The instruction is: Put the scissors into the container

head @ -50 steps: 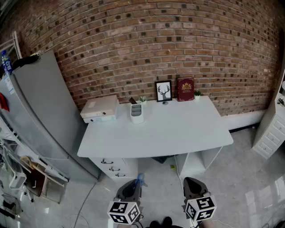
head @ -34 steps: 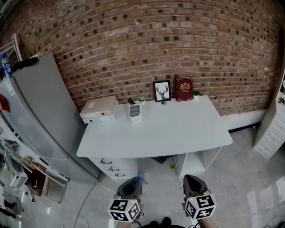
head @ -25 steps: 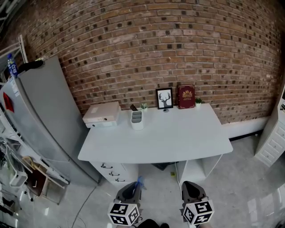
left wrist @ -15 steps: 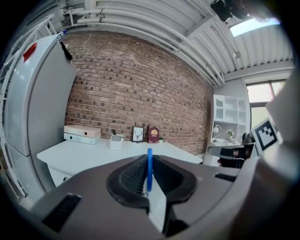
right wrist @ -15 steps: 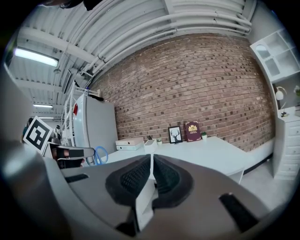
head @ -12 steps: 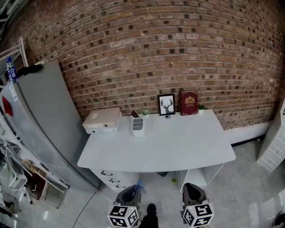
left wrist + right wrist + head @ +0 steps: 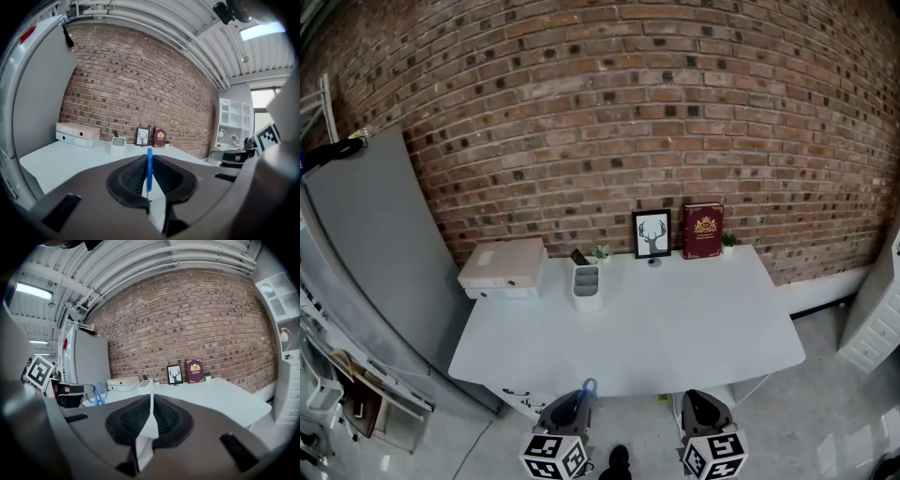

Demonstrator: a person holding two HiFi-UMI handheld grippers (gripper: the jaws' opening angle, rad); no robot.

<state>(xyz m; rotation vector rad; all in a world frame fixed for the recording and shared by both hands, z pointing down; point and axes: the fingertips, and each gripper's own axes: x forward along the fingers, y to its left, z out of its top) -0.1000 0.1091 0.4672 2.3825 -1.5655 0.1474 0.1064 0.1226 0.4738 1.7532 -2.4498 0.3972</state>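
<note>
A white rectangular desk top (image 7: 675, 328) is seen from above, set against a red-brown brick wall (image 7: 609, 112). A tall grey cabinet (image 7: 366, 244) is placed at the desk's left end, and a glossy grey floor (image 7: 825, 422) is visible to the right. Along the back edge of the desk are ranged a white box file (image 7: 504, 267), a small potted plant (image 7: 601, 251), a black-framed deer picture (image 7: 652, 233) and a dark red book (image 7: 703, 231). The small white open-topped container (image 7: 587, 286) is stood just in front of the plant, near the box file.

Both grippers are held low, short of the desk's near edge. The left gripper (image 7: 149, 163) is closed on the blue-handled scissors (image 7: 149, 153), which are pinched edge-on between its dark pads, well apart from the container. The right gripper (image 7: 151, 401) is shown with its jaws pressed together and nothing held between them.
</note>
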